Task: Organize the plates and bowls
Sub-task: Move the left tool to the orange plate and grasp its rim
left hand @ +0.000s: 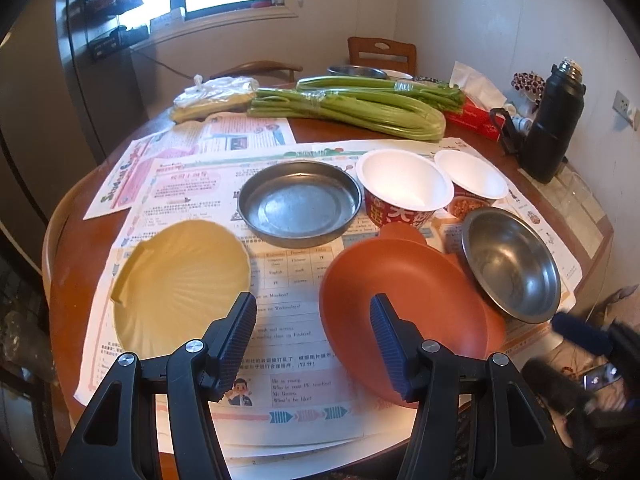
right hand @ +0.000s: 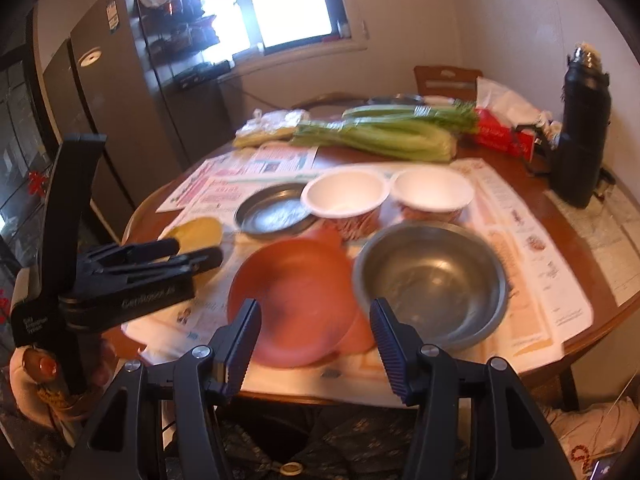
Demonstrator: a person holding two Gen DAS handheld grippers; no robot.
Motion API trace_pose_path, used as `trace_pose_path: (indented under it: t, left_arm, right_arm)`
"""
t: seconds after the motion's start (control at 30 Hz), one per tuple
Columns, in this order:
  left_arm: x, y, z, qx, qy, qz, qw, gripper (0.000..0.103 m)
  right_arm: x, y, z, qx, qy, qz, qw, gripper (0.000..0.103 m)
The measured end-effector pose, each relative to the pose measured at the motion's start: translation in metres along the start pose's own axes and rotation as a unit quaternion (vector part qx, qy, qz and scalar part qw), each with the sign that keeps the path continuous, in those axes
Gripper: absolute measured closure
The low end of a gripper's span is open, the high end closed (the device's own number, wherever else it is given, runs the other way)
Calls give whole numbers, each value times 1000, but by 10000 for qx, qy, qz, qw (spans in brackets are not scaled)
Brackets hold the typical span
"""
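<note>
Both grippers sit nearest the lens, pointing down toward the bench [left hand: 580,220]: the left gripper [left hand: 313,344] has its jaws parted with nothing between the ribbed blue pads, hovering above the printed paper sheets [left hand: 280,320] in the gap between two plates; the right gripper [right hand: 315,346] likewise shows jaws partly open and empty, poised above the near rim of the orange plate [right hand: 292,296]. Working left to right across the bench: a pale yellow shell-shaped plate [left hand: 180,284] lies flat at near left on the papers. Farther back and just right of it is a shallow grey metal dish [left hand: 300,202], upright. The orange plate [left hand: 400,300] occupies near centre, seemingly stacked on a second orange piece whose edge shows beneath; contact cannot be confirmed. Behind it stand two paper bowls with white interiors, the left paper bowl [left hand: 402,186] and the right paper bowl [left hand: 470,174], just beside one another. A stainless steel bowl [left hand: 514,264] sits at near right, just beside the orange plate. Along the far side lie a bagged item [left hand: 216,96], bundled celery [left hand: 352,104], a red tissue box [left hand: 476,116] and, far right, a black flask [left hand: 554,120]. The right wrist view is blurred.
</note>
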State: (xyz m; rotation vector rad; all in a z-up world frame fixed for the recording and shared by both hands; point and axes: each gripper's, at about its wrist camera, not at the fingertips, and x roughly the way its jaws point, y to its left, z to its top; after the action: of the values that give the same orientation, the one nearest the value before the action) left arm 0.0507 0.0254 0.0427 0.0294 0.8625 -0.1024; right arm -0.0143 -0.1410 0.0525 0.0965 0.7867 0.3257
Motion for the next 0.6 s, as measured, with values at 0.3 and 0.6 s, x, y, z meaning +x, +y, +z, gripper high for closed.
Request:
trace_pose_path:
  t: [0.3, 0.6]
  left_arm:
    - [14, 2, -1, -22, 72, -75, 9999, 42]
    - [38, 1, 10, 8, 163, -272, 9995, 42]
  right_arm:
    - [24, -18, -17, 462, 492, -11, 9977, 47]
    - [46, -28, -19, 711, 729, 2, 9948, 47]
